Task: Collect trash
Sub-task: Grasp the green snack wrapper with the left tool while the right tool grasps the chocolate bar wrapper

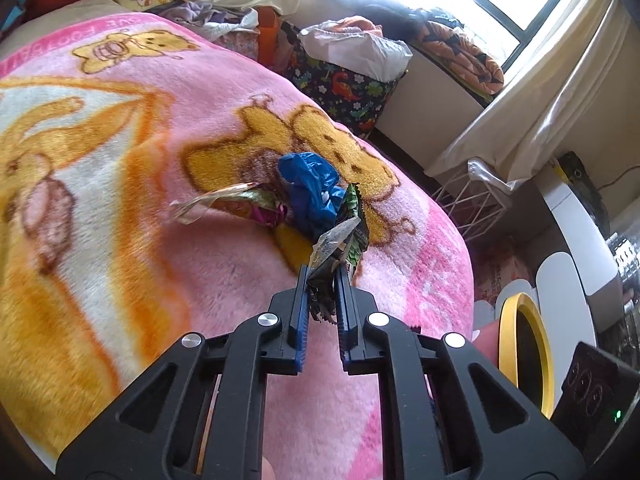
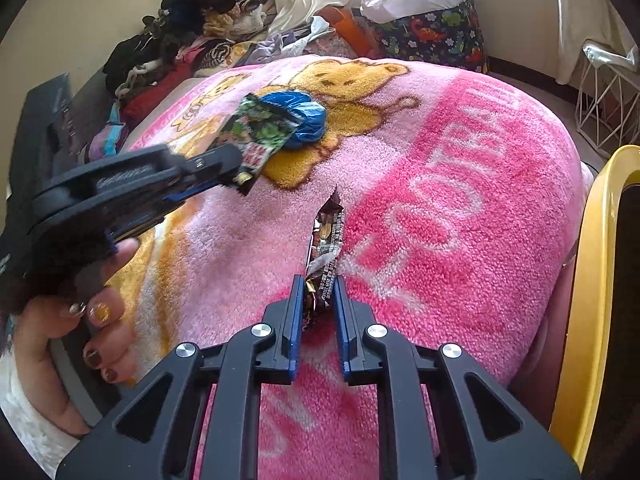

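Observation:
My left gripper (image 1: pixel 323 272) is shut on a green snack wrapper (image 1: pixel 338 240), which sticks up from between its blue pads. The same gripper (image 2: pixel 236 168) shows at the left of the right wrist view, pinching that green wrapper (image 2: pixel 260 132). A crumpled blue plastic bag (image 1: pixel 310 188) lies just beyond it on the pink bear blanket (image 1: pixel 120 240), beside a shiny foil wrapper (image 1: pixel 224 204). My right gripper (image 2: pixel 317 282) is shut on a brown candy wrapper (image 2: pixel 326 236), held on edge over the blanket (image 2: pixel 460 200); the blue bag (image 2: pixel 298 116) lies farther back.
A yellow-rimmed bin (image 1: pixel 528 356) stands at the bed's right edge, also the yellow rim (image 2: pixel 592 300). A white wire basket (image 1: pixel 472 204) sits on the floor beyond. A dinosaur-print bag (image 1: pixel 344 92), clothes piles (image 2: pixel 192 32) and curtains (image 1: pixel 540 112) crowd the far side. A hand (image 2: pixel 80 344) grips the left tool.

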Demonstrator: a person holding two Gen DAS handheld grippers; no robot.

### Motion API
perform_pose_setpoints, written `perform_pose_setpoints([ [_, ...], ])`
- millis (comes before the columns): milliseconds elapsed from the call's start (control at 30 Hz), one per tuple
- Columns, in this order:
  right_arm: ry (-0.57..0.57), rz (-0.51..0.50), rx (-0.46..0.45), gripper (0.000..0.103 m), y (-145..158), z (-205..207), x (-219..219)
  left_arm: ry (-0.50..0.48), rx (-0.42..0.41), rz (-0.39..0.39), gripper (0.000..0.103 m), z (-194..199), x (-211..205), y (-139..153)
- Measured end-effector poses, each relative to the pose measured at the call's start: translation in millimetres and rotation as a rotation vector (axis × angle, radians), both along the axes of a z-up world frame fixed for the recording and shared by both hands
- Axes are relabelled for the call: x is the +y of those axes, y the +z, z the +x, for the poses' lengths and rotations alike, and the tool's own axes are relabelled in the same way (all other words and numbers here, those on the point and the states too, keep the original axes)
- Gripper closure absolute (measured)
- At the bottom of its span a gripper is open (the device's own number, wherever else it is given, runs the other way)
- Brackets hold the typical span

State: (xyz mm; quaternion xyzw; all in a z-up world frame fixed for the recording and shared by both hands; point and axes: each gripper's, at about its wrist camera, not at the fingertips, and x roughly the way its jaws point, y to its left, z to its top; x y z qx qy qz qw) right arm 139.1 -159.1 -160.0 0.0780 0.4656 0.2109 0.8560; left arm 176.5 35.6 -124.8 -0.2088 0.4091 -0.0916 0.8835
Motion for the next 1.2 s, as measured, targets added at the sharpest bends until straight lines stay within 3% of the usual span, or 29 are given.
perform_pose_setpoints([
  [400, 0.0, 0.029, -0.043, 0.09, 22, -6, -8, 0.048, -0.056, 0.009, 0.096, -33, 11, 30],
  [767, -0.018, 0.06, -0.121, 0.09, 54, -15, -27, -0.01, -0.104, 0.021, 0.096, -45, -16, 51],
  [1200, -0.143, 0.111, -0.197, 0.09, 86, -29, -88, -0.078, -0.165, 0.027, 0.096, -57, -53, 78],
])
